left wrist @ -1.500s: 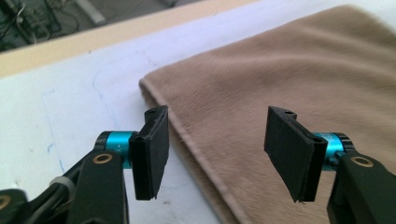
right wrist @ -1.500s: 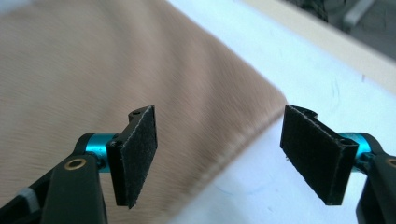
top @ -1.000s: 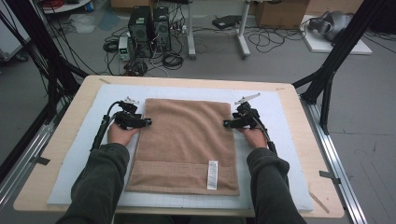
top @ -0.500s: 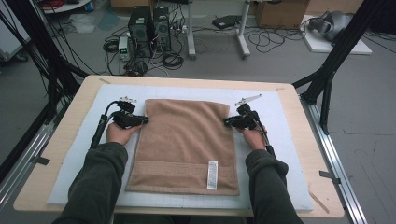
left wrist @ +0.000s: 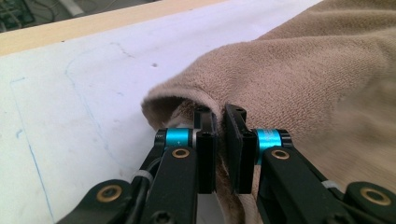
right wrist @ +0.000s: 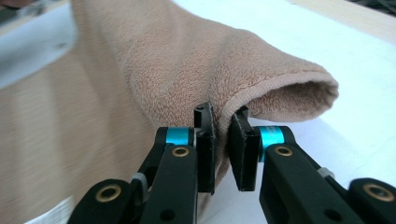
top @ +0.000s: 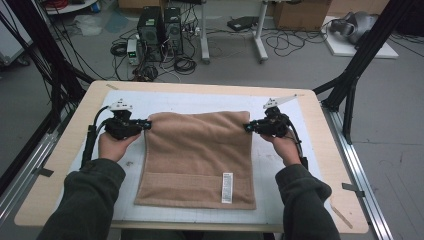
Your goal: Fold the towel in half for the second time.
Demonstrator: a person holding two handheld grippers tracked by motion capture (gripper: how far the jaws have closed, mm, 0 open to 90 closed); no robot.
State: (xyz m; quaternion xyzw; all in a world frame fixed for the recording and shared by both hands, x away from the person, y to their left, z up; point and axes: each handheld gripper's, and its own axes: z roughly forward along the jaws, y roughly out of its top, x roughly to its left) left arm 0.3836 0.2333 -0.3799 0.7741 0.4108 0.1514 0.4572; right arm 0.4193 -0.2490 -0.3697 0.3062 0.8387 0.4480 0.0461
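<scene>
So the grab part looks done on both sides here. The left gripper (top: 146,124) is pinching the far-left corner of the towel (top: 197,157), and the right gripper (top: 248,127) is doing the same at the far-right corner. In the left gripper view the jaws are clamping a fold of the towel (left wrist: 299,79) between them, with the edge curling over into a little loop just past the tips. The right gripper view is showing the same deal: jaws squeezed onto the hem, the towel (right wrist: 196,60) corner bunching into a rounded roll beyond them. The jaws have just been closing on both sides, with cloth between them. The towel itself is lying on the white mat (top: 200,102) in the middle of the table (top: 60,165), mostly flat, with the near edge and its white label (top: 227,188) sitting near the person. The far edge is looking a bit lifted and wavy where the corners are being held, so my guess is the lift is only getting started. What's left, as far as I can judge: carrying that far edge up and over toward the near edge, laying it down lined up, then letting go. No fold is showing in the towel yet, so I'd call this early days, with the grip secured and the actual folding all to come.
</scene>
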